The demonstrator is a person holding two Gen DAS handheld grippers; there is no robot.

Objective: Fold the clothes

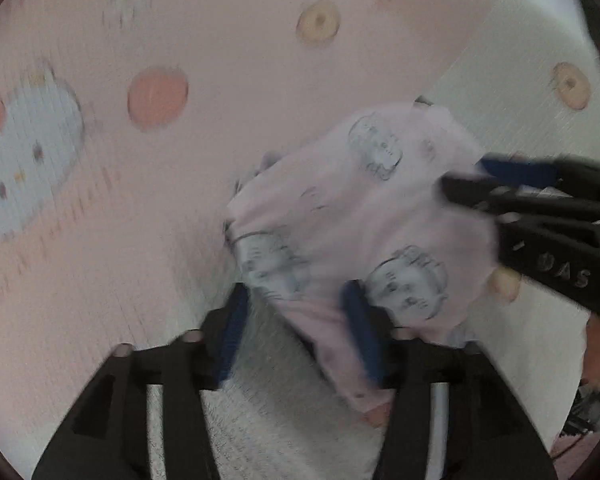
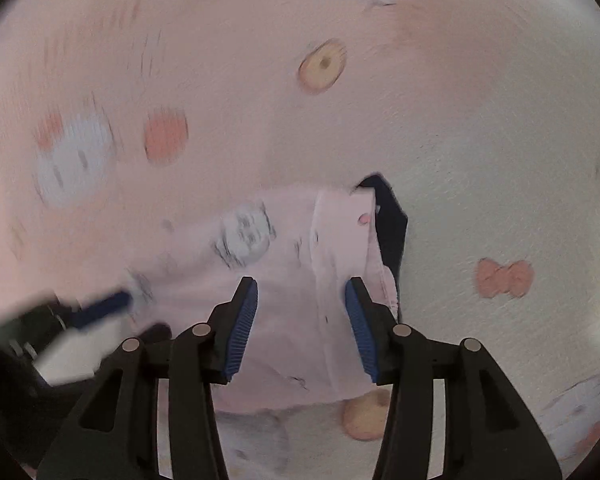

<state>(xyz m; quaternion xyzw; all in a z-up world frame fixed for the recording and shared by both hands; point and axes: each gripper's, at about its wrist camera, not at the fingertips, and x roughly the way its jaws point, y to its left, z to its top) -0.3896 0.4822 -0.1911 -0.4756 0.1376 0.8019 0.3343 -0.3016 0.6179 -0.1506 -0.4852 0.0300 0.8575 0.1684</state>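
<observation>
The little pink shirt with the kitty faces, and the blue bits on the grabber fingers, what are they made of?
The pink shirt looks like soft, thin, matte cloth, perhaps cotton knit: it bunches and drapes in folds. The blue pads look like ribbed rubber or soft plastic, with fine ridges showing; which one I cannot tell. The black fingers behind them look like hard matte plastic.

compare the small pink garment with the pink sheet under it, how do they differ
The garment is bunched and creased with both grippers at it; the sheet lies spread flat. The garment carries small grey outlined figures; the sheet has large coloured ones, an orange disc and tan rings. Both are pale pink and cartoon-printed.
</observation>
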